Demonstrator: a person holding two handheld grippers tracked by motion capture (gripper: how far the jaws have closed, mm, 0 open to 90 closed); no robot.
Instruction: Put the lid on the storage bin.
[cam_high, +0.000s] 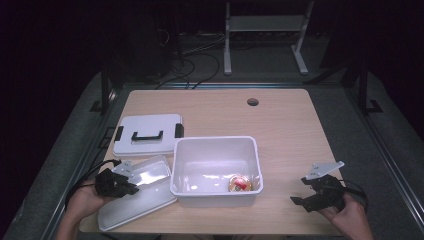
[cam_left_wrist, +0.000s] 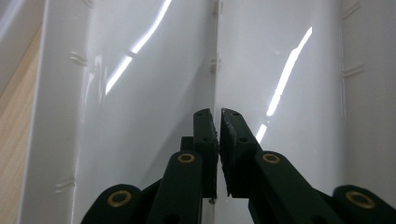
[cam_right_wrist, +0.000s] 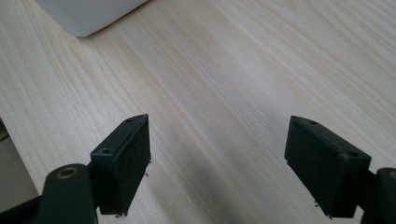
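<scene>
White lid (cam_high: 137, 192) half hidden under left hand-held gripper (cam_high: 131, 188).

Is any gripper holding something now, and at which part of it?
The left gripper is shut on the white tray, its fingers pinching a thin raised ridge inside it. The right gripper is open above the table and holds nothing.

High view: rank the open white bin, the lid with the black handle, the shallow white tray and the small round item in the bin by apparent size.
1. Open white bin.
2. and 3. Lid with the black handle and shallow white tray: they look alike, and the left gripper covers part of the tray.
4. Small round item.
</scene>
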